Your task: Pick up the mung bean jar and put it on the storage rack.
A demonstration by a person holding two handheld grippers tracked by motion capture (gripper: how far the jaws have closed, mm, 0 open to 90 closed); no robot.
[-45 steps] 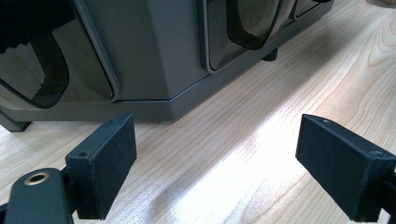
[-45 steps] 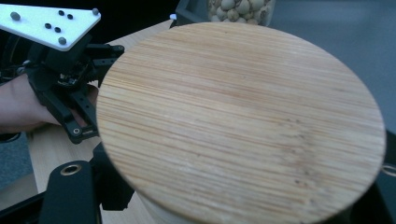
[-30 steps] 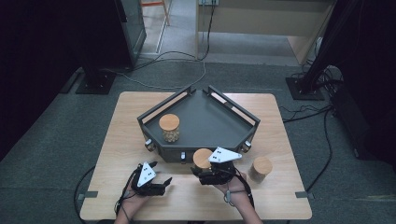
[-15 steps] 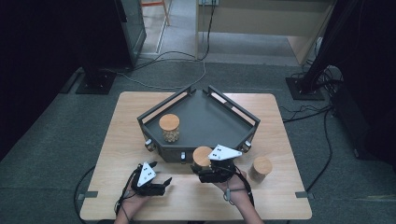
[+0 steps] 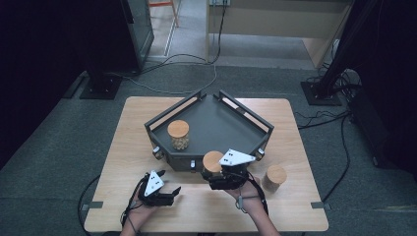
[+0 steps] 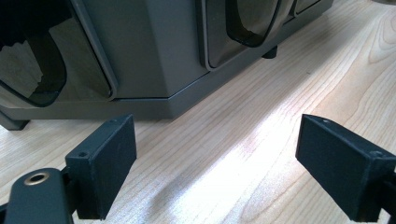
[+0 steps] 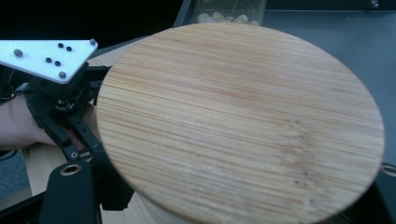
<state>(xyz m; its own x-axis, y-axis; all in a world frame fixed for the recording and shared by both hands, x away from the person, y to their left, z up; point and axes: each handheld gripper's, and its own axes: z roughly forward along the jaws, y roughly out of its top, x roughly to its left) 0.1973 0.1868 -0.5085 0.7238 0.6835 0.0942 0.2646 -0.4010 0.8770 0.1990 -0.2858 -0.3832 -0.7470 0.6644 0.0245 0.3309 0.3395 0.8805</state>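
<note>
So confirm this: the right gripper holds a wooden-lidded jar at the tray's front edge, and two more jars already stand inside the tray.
Not quite. The high view shows one jar inside the tray; the other jar stands on the table, right of the right gripper. That gripper does hold a wooden-lidded jar at the tray's front edge.

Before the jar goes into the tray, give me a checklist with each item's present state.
1. Right gripper shut on the held jar: ok.
2. Lid on the held jar: ok.
3. Bare floor in the tray for it: ok.
4. Jar in the tray apart from that spot: ok.
5. Left gripper open, holding nothing, off to the side: ok.
6. Held jar's base above the tray wall: cannot tell.
</note>
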